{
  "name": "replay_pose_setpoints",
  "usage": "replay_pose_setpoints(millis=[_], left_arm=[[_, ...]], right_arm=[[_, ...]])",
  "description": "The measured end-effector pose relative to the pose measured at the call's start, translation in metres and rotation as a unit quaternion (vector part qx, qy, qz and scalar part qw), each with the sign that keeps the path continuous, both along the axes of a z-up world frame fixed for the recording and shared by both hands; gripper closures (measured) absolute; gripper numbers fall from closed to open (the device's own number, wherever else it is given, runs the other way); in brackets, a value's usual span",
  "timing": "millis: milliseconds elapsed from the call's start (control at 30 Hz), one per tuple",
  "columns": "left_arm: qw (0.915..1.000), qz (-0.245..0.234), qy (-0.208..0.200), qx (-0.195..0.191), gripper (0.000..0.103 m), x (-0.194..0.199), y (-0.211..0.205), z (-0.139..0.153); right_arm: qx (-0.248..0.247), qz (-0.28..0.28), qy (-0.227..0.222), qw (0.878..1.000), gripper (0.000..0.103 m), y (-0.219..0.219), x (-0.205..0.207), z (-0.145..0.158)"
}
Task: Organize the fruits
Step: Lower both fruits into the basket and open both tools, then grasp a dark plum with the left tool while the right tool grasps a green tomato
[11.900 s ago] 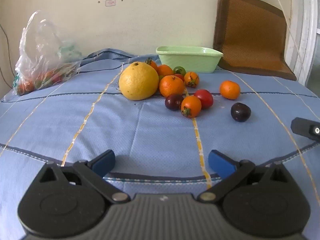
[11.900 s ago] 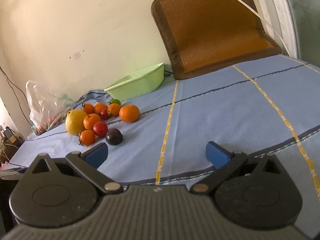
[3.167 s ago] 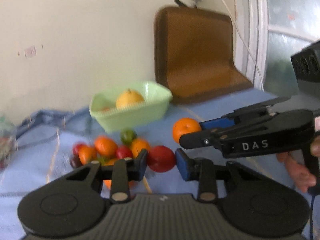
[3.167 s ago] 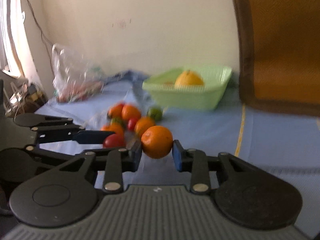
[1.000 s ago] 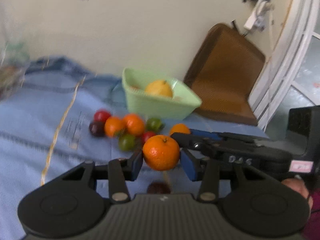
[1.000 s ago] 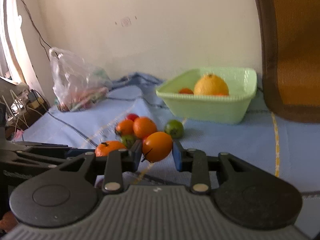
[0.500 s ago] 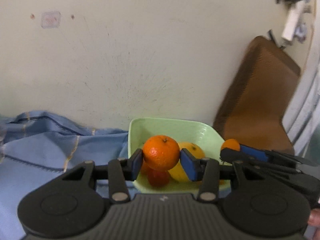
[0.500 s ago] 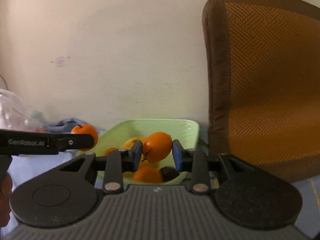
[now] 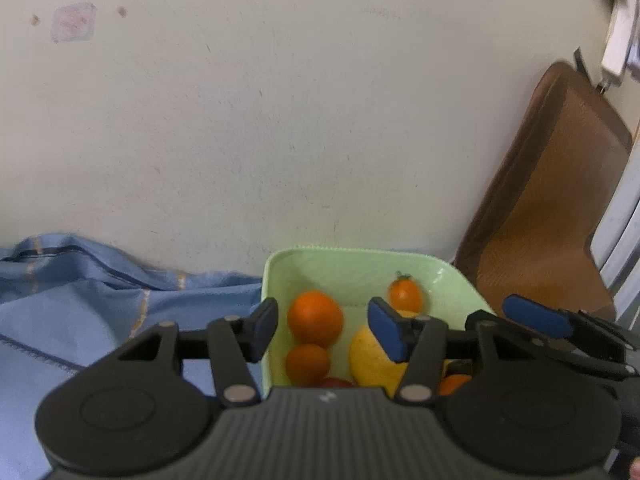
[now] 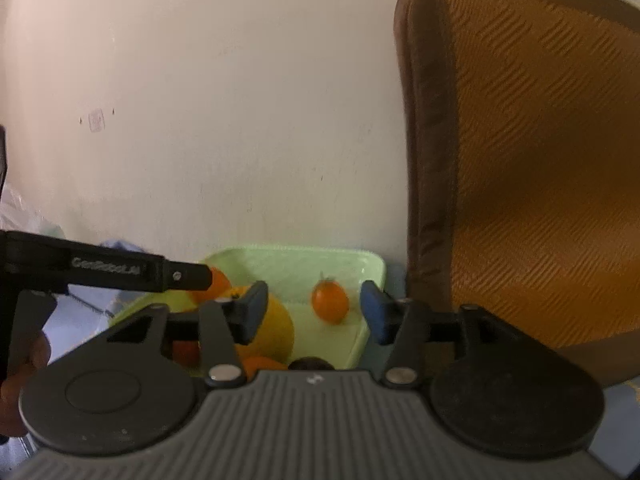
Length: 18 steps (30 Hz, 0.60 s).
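The 2 released fruits, an orange (image 9: pixel 315 317) and a small orange tomato (image 10: pixel 330 302), are dropping into the green basin (image 9: pixel 404 258). Left gripper (image 9: pixel 323 330) and right gripper (image 10: pixel 314 312) are opening, gripping nothing; finish widening before backing away over the rim.

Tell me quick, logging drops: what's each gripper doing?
Left gripper: jaws opening, holding nothing; orange dropping free.
Right gripper: jaws opening, holding nothing.

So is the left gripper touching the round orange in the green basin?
Apart. In the left wrist view, the opening left gripper shows green basin on both sides of the round orange.
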<state>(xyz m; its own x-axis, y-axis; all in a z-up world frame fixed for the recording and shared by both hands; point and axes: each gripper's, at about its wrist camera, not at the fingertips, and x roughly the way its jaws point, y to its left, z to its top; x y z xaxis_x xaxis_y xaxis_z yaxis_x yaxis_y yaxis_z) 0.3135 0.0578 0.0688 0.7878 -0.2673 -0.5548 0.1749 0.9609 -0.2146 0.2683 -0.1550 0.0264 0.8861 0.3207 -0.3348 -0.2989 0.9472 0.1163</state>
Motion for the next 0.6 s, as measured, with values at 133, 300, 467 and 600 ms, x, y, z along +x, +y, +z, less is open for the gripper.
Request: replay_pose_setpoints(millis=[133, 300, 467, 600], left_arm=[[0.9993, 0.005, -0.026, -0.026, 0.052, -0.043, 0.023, 0.019], [0.9982, 0.013, -0.027, -0.052, 0.052, -0.119, 0.056, 0.018], [0.9992, 0.003, -0.014, -0.036, 0.052, -0.189, 0.050, -0.011], [0.9997, -0.021, -0.012, -0.001, 0.048, -0.216, 0.025, -0.026]], right_arm=[[0.010, 0.014, -0.009, 1.000, 0.049, 0.000, -0.022, 0.011], [0.012, 0.080, 0.019, 0.997, 0.052, 0.005, -0.078, 0.010], [-0.014, 0.119, 0.051, 0.991, 0.063, 0.028, -0.102, -0.001], [0.009, 0.113, 0.075, 0.991, 0.062, 0.040, -0.084, -0.004]])
